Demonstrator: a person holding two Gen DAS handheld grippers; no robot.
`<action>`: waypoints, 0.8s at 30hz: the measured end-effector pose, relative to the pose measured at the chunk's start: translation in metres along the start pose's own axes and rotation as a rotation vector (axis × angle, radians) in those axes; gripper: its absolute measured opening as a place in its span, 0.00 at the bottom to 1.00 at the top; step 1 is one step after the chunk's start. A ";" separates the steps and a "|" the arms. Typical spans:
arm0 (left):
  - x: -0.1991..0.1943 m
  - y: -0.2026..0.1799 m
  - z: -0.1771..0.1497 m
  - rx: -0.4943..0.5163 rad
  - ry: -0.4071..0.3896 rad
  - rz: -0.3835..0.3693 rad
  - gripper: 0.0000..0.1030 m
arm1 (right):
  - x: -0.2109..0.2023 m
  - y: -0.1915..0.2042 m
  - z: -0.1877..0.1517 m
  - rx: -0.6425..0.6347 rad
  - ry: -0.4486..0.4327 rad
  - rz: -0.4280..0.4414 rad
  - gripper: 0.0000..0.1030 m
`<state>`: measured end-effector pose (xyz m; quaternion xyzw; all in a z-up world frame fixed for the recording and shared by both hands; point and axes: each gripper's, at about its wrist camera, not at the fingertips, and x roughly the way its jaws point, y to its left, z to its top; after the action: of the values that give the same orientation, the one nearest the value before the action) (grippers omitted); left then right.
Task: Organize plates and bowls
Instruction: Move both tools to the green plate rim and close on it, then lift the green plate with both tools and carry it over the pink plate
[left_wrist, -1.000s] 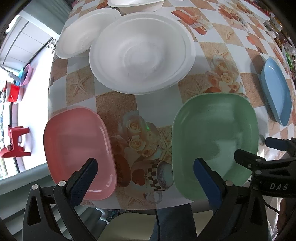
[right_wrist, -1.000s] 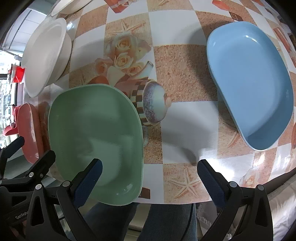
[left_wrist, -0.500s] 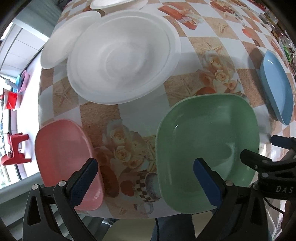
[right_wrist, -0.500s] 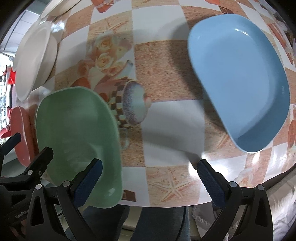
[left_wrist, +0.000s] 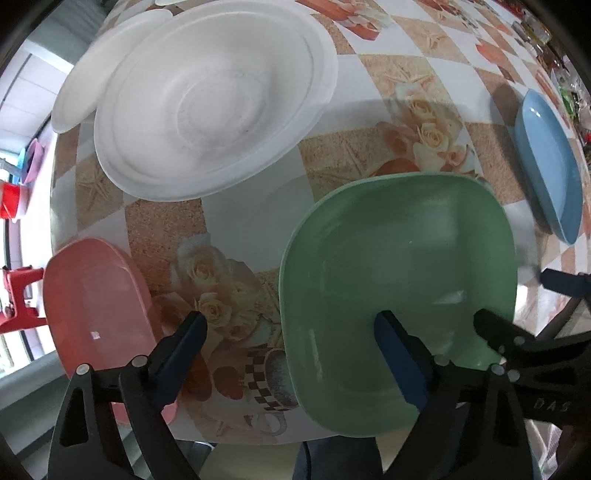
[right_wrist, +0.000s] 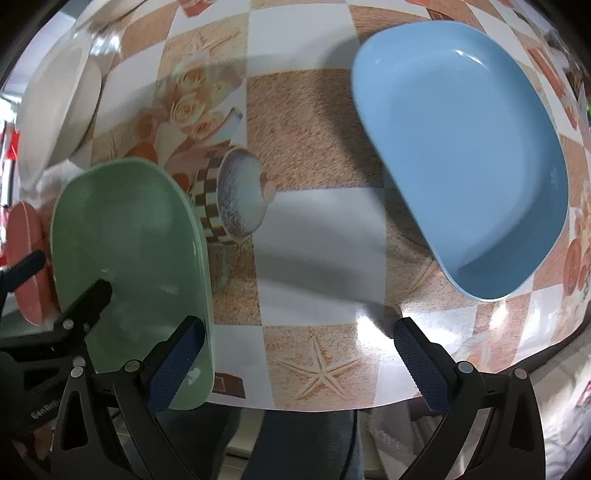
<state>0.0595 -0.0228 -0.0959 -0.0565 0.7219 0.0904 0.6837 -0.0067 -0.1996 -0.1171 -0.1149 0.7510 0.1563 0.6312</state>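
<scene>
The left tongs (left_wrist: 290, 332) are seen closing over the green plate's (left_wrist: 399, 236) near-left rim, nothing yet gripped. The right tongs (right_wrist: 295, 336) are held wide and empty above the table (right_wrist: 314, 236), between the green plate and the blue plate (right_wrist: 461, 147).

**Dishes on the table: positions**

Three shallow dishes lie in a row along the table's (left_wrist: 258, 206) near edge: one (left_wrist: 96, 295) at the left corner, one (left_wrist: 399, 266) midway, one (right_wrist: 461, 155) toward the right, well apart. Behind the left and middle dishes sits a large bowl (left_wrist: 214, 110). A plate (left_wrist: 85, 88) lies partly under its left rim, near the table's left edge.
</scene>
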 end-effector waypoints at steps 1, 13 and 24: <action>0.000 -0.001 0.001 -0.002 -0.004 -0.005 0.86 | 0.001 0.005 -0.002 -0.002 0.004 0.003 1.00; -0.010 -0.009 -0.004 -0.013 0.002 -0.124 0.47 | -0.011 0.036 -0.016 -0.072 -0.079 0.070 0.61; -0.016 -0.014 -0.015 -0.008 -0.019 -0.110 0.40 | -0.004 0.074 -0.026 -0.092 -0.073 0.160 0.34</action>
<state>0.0484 -0.0401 -0.0801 -0.0980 0.7107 0.0562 0.6944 -0.0572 -0.1415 -0.1020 -0.0777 0.7263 0.2447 0.6376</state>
